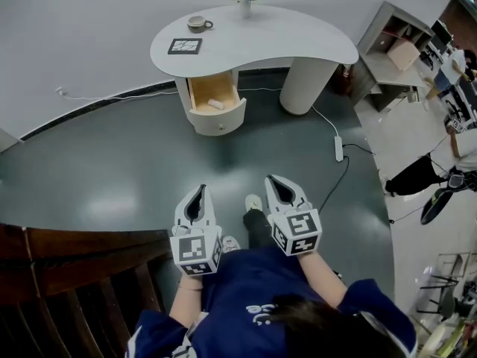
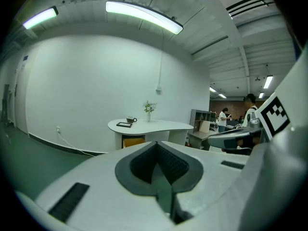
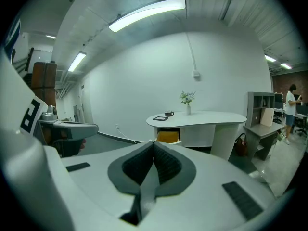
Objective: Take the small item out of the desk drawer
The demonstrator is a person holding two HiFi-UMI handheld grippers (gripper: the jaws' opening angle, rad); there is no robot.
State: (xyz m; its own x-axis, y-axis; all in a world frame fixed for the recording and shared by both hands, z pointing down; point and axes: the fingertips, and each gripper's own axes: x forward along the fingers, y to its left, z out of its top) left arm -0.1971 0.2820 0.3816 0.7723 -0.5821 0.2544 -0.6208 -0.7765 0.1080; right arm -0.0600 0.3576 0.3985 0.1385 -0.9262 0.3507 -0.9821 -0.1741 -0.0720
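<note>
**Progress.** The drawer (image 1: 218, 123) stands pulled out from under the desk (image 1: 298, 39), so I count the opening as done. Everything else is left: the approach, the reach in, the grip and the lift out. I stand well apart from the desk, with a broad stretch of dark floor (image 1: 112, 170) between us.

**Item** (image 1: 215, 104). One small, pale, oblong piece lies loose on the drawer's wooden bottom, near the front wall and alone in there as far as I see. It is too small from here to tell what it is. Neither gripper view shows it; only the drawer's yellow-brown opening shows.

**Left gripper** (image 1: 200, 192). The jaws are clenched, pad against pad, with nothing between them. It is held low in front of me and points toward the desk.

**Right gripper** (image 1: 273, 180). The jaws are likewise clenched and empty. It is just beside the left one and aims the same way.

**Desk top.** A cup (image 1: 197, 23) and a vase (image 1: 246, 6) stand clear of the drawer.
</note>
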